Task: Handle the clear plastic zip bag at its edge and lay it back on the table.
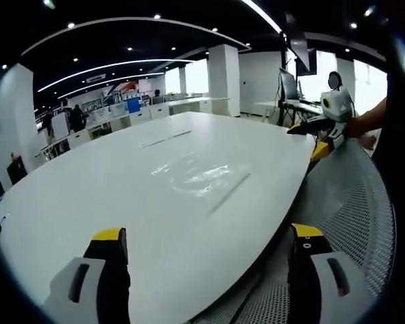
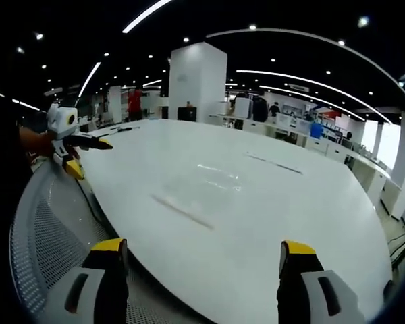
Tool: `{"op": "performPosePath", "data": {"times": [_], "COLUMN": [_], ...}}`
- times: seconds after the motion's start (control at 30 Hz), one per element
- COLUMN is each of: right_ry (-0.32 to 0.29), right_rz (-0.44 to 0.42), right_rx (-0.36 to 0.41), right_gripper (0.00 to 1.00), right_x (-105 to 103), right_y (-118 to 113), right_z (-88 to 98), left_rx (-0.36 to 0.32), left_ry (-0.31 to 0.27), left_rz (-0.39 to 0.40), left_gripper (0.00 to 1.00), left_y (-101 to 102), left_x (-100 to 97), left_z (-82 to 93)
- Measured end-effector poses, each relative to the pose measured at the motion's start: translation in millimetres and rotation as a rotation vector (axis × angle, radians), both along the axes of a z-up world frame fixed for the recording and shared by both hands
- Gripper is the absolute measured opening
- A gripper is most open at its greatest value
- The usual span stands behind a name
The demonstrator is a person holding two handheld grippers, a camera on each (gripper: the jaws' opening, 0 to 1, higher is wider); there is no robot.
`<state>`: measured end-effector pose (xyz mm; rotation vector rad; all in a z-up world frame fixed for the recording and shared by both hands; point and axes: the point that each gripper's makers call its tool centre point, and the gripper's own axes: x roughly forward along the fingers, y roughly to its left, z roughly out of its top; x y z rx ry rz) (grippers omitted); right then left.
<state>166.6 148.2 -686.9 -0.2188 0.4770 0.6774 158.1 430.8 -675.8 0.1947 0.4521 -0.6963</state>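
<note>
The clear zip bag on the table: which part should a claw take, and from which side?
Take the clear zip bag at its zip-strip edge, probably. The bag lies flat on the white table, so its middle offers nothing to pinch, while that strip is a stiffer line along the side nearest the table's edge. Come in low from that side with the open left claw, one jaw sliding under the strip.

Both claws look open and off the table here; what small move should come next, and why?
Probably bring one claw forward and down to the bag's near edge. The bag lies flat on the table, untouched. The left claw and right claw are both open and empty, back at the table's near rim, so closing in on that edge seems the step before any grip.
</note>
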Motion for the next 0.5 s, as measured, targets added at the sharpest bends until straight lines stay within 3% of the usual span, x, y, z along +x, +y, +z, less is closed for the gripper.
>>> {"op": "performPosePath", "data": {"times": [0.5], "right_ry": [0.0], "right_rz": [-0.013], "right_rx": [0.009], "right_gripper": [0.93], "right_x": [0.5], "right_y": [-0.4], "right_z": [-1.3], "left_rx": [0.01], "left_ry": [0.01], "left_rz": [-0.009], "left_gripper": [0.99], "left_y": [-1.8], "left_x": [-0.3], "left_z": [0.4]}}
